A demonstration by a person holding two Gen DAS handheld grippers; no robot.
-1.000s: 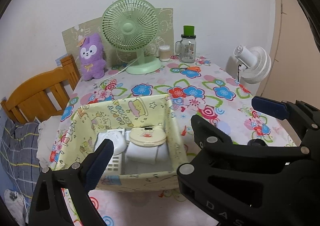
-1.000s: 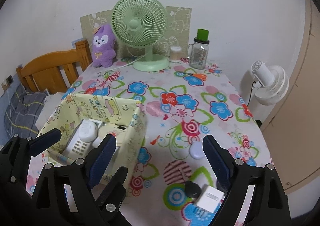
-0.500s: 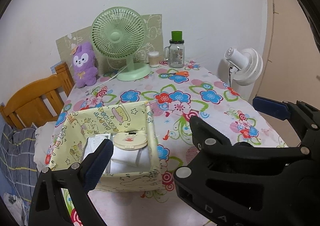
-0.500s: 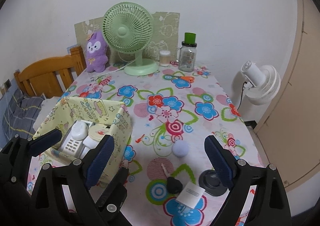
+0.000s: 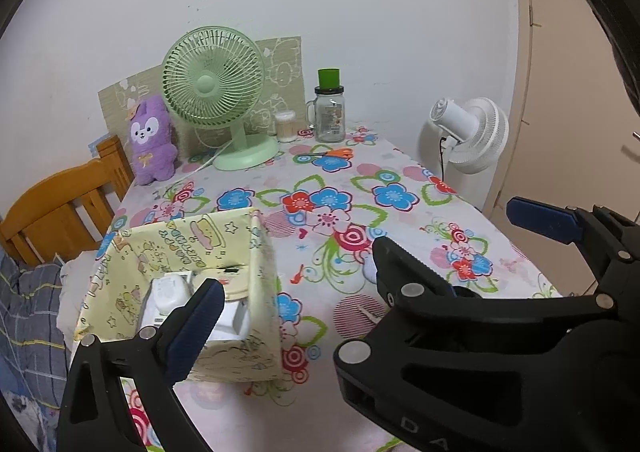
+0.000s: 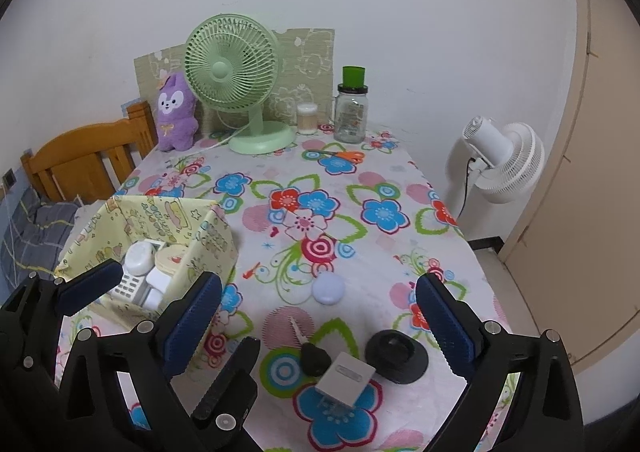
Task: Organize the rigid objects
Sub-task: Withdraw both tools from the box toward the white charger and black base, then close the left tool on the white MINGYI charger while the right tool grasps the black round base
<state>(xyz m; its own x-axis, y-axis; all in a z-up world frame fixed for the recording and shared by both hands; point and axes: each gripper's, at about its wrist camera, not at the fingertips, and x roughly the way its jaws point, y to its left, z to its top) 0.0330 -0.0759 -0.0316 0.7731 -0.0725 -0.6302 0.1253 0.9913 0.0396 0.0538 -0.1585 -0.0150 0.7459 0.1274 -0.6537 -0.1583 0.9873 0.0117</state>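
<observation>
Right gripper (image 6: 320,318) low over the near end of a flower-print table (image 6: 304,187), jaws spread wide and just widened further, nothing between the pads. Beneath that gap, all loose on the cloth: a round pale puck (image 6: 329,289), a black key fob (image 6: 315,358) with a pale stick at its top, a white adapter block (image 6: 345,377) touching the fob, a black round disc (image 6: 397,360) just beside the block. Left gripper (image 5: 356,264) off to the left, fingers also well apart and empty, one blue pad (image 5: 196,328) in front of the yellow cartoon-print box (image 5: 264,264). Inside the box: several white items, a cream round case (image 6: 170,258). At the far end against the wall: green desk fan (image 6: 236,83), purple plush (image 6: 176,113), jar with green lid (image 6: 351,111), small cotton-swab tub (image 6: 307,119), orange-handled scissors (image 6: 340,155). Beyond the table's right edge, a white fan (image 6: 500,155). On the left, a wooden chair back (image 6: 88,155).
</observation>
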